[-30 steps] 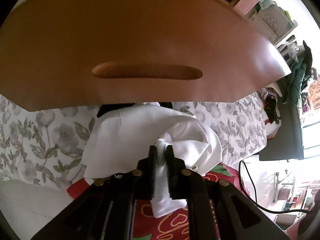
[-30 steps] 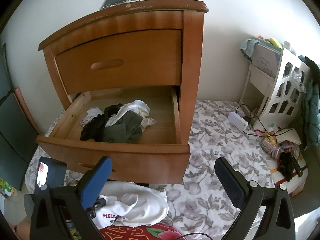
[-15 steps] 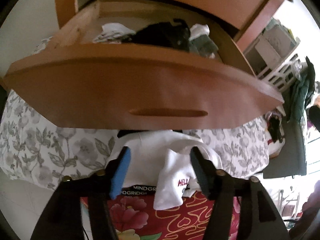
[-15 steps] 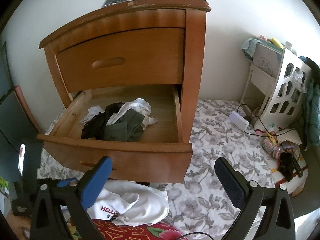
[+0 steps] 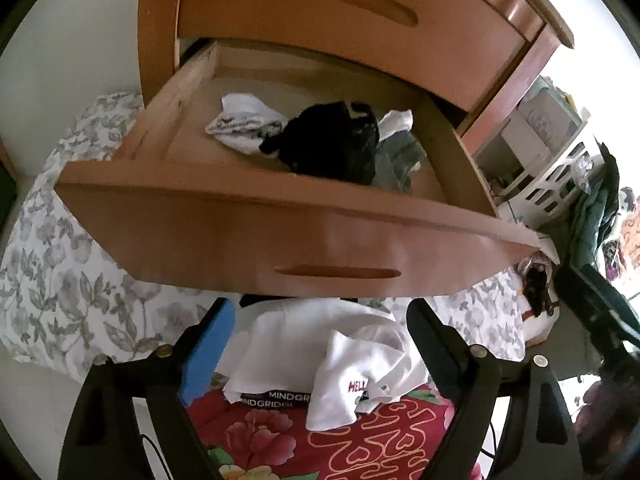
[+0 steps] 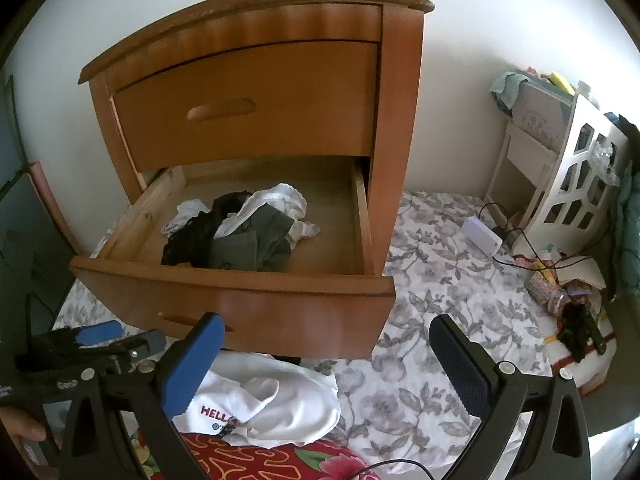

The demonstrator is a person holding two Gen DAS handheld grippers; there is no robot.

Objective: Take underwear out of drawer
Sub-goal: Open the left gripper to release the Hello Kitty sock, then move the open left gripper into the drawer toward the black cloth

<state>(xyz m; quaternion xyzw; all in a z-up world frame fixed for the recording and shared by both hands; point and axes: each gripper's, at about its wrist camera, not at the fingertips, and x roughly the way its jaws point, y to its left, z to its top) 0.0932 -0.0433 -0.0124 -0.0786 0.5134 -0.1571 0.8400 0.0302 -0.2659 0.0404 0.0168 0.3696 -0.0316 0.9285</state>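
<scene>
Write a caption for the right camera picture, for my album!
Open right tongs hover before the open drawer of dark and white underwear; a white garment lies below.

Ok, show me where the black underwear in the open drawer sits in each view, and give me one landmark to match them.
Left wrist view: black underwear lies mid-drawer, upper centre, right of a white piece.
Right wrist view: black underwear lies left of centre, at the left of the pile, against a grey garment.
Shared landmark: the lower drawer's front handle slot.
</scene>
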